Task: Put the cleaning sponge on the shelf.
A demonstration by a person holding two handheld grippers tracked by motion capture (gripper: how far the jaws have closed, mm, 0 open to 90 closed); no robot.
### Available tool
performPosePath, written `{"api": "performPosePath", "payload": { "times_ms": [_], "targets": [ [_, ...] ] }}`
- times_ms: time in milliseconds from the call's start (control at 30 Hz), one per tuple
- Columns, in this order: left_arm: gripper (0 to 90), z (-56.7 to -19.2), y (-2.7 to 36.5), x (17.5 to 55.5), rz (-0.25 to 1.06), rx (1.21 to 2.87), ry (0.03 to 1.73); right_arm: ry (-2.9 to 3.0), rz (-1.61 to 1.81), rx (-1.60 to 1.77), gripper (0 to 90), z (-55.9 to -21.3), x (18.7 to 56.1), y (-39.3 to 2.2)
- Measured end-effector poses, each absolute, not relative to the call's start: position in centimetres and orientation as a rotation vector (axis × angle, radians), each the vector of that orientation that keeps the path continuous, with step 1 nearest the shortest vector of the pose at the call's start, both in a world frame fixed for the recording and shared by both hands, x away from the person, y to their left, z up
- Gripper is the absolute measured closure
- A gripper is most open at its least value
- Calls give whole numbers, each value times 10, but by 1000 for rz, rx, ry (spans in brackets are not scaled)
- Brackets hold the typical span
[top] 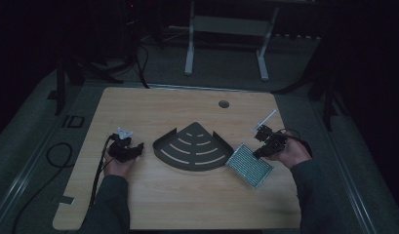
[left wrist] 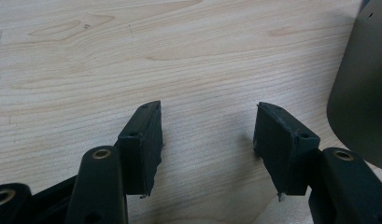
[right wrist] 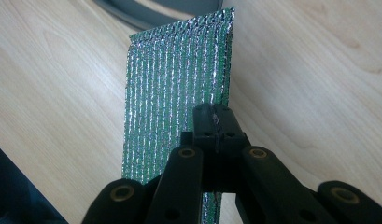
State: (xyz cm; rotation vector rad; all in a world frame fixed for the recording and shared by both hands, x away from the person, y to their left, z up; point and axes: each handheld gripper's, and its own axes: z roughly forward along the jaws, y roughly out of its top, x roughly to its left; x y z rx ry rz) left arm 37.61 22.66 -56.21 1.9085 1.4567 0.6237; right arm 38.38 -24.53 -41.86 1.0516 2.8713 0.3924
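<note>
1. The right gripper [right wrist: 215, 122] pinches the glittery green pad [right wrist: 179, 79] near the desk's [top: 187, 204] right edge.
2. The left gripper [left wrist: 207, 140], jaws spread, rests near the left edge.
3. A dark fan-shaped tray [top: 192, 146] lies mid-desk; the front edge is bare wood.

Dark all around the wooden table [top: 197, 204] in the high view, too dim to tell the things on the floor. Near edge of the table cut off at the bottom, along with both sleeves. Jaws of the left gripper [top: 137, 148] and the right gripper [top: 259, 150] too small and dark there to tell apart. Near end of the shiny green pad [right wrist: 179, 74] hidden behind the black jaws in the right gripper view. Dark grey tray [left wrist: 364, 93] cut off at the right edge in the left gripper view, most of it out of sight.
</note>
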Motion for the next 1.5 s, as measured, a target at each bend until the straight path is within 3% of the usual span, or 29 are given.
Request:
{"api": "performPosePath", "payload": {
  "times_ms": [1500],
  "targets": [
    [429,-562,226,378,624,1913,1452,2794,475,1092,897,-401,432,-178]
  ]
}}
